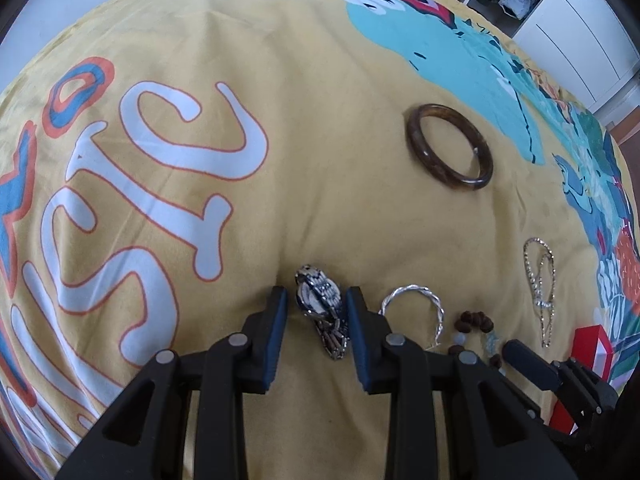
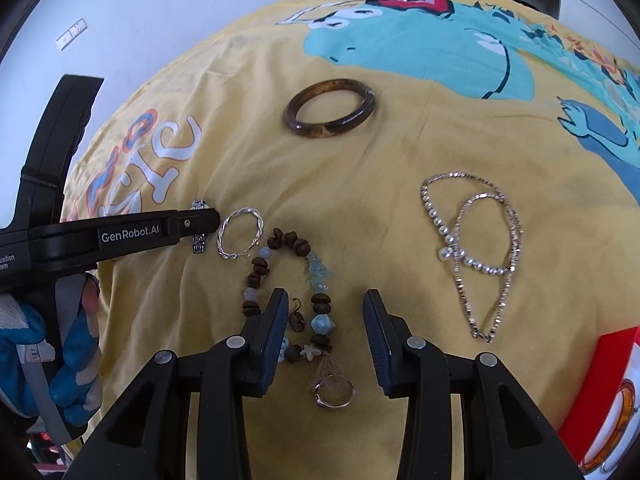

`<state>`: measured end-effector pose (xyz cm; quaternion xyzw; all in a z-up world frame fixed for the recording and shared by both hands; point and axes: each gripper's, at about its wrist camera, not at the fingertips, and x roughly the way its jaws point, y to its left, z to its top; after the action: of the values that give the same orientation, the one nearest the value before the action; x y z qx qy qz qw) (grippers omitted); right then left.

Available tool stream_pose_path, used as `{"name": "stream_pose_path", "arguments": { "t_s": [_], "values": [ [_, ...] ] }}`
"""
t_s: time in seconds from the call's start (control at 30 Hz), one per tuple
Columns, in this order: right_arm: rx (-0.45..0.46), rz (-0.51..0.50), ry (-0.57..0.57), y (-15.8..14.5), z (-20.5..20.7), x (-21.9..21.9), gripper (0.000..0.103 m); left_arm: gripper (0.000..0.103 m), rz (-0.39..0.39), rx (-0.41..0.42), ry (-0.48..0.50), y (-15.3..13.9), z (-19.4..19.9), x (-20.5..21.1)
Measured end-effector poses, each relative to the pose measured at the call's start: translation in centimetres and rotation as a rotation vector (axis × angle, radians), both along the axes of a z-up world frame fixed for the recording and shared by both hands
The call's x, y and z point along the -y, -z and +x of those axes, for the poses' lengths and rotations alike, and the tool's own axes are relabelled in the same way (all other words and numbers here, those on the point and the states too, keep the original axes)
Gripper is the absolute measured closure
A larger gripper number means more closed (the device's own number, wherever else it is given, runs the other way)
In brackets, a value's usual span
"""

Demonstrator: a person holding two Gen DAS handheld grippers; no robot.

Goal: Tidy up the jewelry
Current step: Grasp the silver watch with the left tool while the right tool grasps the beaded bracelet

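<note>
Closest to us on the right side is a silver ring [image 2: 334,393], sitting btw the right gripper [image 2: 326,312] fingers, w/ a bead bracelet [image 2: 288,292] just past it. One side of the bracelet runs btw the fingers and the left finger [image 2: 276,320] overlaps the other side, but the pads aren't pressing on anything, so it's partly open and holding nothing.

Left gripper [image 1: 318,306] is also about half open, a metal watch [image 1: 320,312] lying btw its fingers; we can't see the pads squeezing it, it rests on the yellow blanket [image 1: 320,208].

Next to the watch there's a twisted silver bangle [image 2: 240,233], then the beads. Farther off, a brown bangle [image 2: 330,107]; off to the right, a pearl and chain necklace pile [image 2: 476,240]. A red box [image 2: 600,408] sits at the right edge.
</note>
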<state>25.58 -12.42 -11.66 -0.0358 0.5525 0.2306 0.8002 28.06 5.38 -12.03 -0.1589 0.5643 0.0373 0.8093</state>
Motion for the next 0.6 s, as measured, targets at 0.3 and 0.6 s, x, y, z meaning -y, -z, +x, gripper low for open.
{"name": "stream_pose_path", "arguments": {
  "t_s": [0.3,0.6],
  "values": [
    [0.000,-0.059,-0.032,1.5,0.9,-1.7,0.088,0.081,0.034,0.022,0.024,0.1,0.3,0.3],
    [-0.013,0.013,0.000,0.6,1.3,-1.4,0.095,0.081,0.033,0.055,0.047,-1.5,-1.6,-0.9]
  ]
}}
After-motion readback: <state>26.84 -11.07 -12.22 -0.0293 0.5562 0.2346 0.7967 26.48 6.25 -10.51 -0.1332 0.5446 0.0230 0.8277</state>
